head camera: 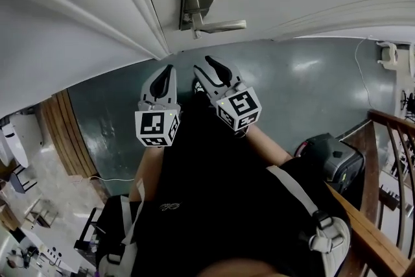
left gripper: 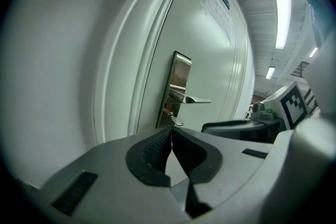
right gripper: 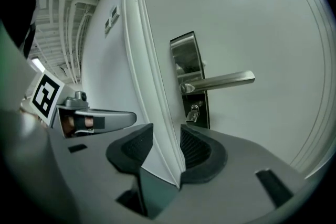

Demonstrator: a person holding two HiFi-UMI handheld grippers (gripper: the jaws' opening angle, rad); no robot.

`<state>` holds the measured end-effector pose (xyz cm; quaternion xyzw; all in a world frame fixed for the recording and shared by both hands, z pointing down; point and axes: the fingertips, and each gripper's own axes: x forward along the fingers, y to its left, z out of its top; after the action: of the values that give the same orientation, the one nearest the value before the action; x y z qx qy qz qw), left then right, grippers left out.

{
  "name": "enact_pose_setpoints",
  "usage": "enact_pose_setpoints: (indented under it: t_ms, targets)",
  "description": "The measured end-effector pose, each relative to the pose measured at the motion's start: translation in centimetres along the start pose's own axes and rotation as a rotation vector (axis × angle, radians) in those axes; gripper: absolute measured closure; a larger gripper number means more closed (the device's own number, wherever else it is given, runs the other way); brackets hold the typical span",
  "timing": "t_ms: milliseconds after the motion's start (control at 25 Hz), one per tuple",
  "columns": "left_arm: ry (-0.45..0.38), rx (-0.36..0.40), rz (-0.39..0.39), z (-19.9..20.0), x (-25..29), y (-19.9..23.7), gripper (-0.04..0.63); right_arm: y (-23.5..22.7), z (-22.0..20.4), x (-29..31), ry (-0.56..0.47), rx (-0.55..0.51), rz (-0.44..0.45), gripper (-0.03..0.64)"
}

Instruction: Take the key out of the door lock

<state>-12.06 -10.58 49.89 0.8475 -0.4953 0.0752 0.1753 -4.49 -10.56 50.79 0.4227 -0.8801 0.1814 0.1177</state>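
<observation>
Jaws apart, right gripper (right gripper: pixel 167 129), small silver key (right gripper: pixel 193 113)

The left tool (head camera: pixel 170 68) and right tool (head camera: pixel 202 67) are held side by side in front of the body, both pointing forward and slightly down. The left tool's jaws are pressed together (nothing caught between them). The right tool's jaws stand apart, empty.

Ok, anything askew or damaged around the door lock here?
Nothing stands out. The key sits in the lock plate just below the lever handle, and the door around them looks unmarked.
</observation>
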Motion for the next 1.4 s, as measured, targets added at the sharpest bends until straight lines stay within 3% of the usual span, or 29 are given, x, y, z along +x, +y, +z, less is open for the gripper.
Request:
enact_pose_setpoints:
  t_ms: [240, 760, 1200, 1400]
  targets:
    - [0.013, 0.0, 0.027, 0.4, 0.8, 1.2, 0.572, -1.3, 0.5, 1.7, -0.047, 0.218, 0.07, 0.449]
    - [0.058, -0.007, 0.059, -1.1, 3.0, 2.6, 0.572, -4.6, 0.2, 4.2, -0.076, 0.436, 0.011, 0.468]
    - [0.065, -0.004, 0.072, -0.8, 3.4, 3.3, 0.572, -5.6, 0.6, 5.9, -0.13, 0.678, 0.078, 0.454]
    - [0.062, -0.005, 0.076, -0.6, 3.7, 3.6, 0.572, -6.1, 0.4, 6.5, -0.138, 0.739, 0.084, 0.459]
